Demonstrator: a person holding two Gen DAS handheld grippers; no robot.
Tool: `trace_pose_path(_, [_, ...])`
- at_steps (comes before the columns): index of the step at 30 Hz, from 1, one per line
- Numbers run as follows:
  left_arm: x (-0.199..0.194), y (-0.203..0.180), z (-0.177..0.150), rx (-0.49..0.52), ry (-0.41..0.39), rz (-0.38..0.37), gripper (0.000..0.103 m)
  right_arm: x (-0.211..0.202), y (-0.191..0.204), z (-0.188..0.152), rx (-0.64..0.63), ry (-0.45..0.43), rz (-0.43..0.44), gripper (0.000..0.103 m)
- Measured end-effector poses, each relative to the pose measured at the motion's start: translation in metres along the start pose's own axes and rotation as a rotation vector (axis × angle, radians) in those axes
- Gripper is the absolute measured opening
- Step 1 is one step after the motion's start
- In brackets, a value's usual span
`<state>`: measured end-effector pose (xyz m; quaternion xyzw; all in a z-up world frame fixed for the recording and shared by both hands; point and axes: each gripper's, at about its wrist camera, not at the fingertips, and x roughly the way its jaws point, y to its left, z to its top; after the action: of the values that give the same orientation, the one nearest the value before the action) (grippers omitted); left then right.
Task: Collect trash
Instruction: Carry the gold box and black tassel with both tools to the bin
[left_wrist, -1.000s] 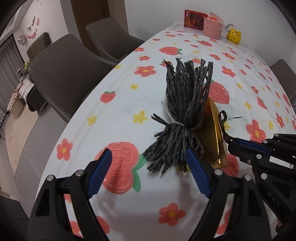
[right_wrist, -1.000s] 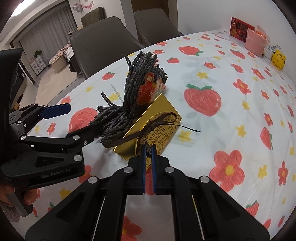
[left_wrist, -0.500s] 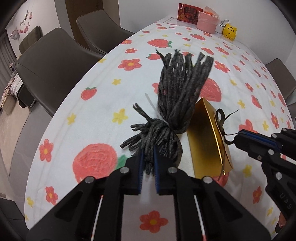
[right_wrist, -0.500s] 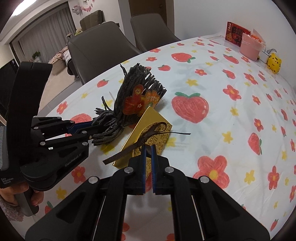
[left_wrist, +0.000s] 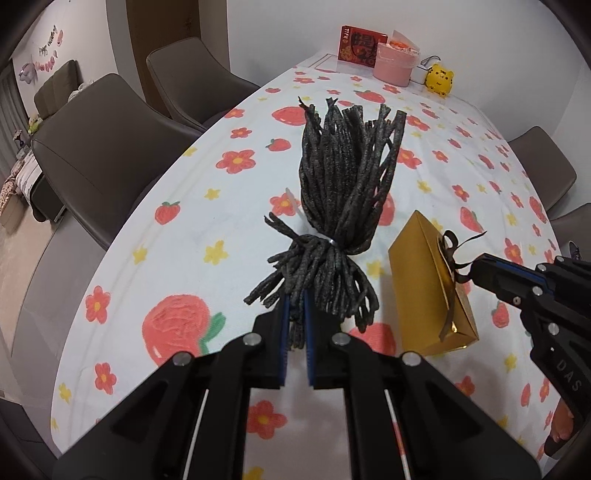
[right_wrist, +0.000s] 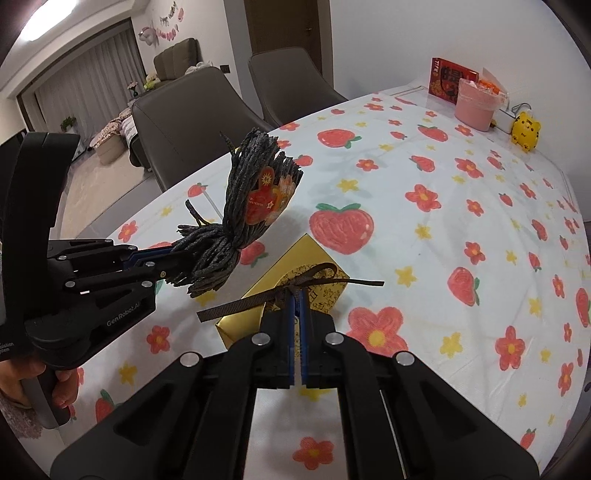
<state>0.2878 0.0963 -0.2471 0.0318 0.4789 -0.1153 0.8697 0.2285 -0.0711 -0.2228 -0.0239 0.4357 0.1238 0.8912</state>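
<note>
While left gripper (left_wrist: 295, 325) pinches cord bundle (left_wrist: 343, 192) — gold box (left_wrist: 428, 284) beside.

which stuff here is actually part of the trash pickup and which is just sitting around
Part of the job:
dark cord bundle, clamped in the left gripper
gold box, held by its ribbon in the right gripper

Just lying about:
pink tub
red box
yellow tiger toy
chairs

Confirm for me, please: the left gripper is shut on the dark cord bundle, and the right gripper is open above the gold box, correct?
Not quite. The right gripper is not open: the right wrist view shows it shut on the brown ribbon of the gold box. The left gripper is indeed shut on the dark cord bundle.
</note>
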Motion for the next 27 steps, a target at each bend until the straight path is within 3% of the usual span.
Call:
trace_pose_path(12, [-0.037, -0.094, 0.017, 0.112, -0.054, -0.078, 0.008, -0.076, -0.065, -0.020, 0.073, -0.082, -0.091, 0.001])
trace_pose_path(18, [-0.053, -0.171, 0.021, 0.194, -0.076, -0.129, 0.008, -0.127, -0.117, -0.047, 0.133, -0.117, -0.167, 0.001])
trace_pose_path(27, [-0.071, -0.317, 0.009, 0.308, -0.094, -0.237, 0.008, -0.208, -0.208, -0.110, 0.247, -0.137, -0.302, 0.001])
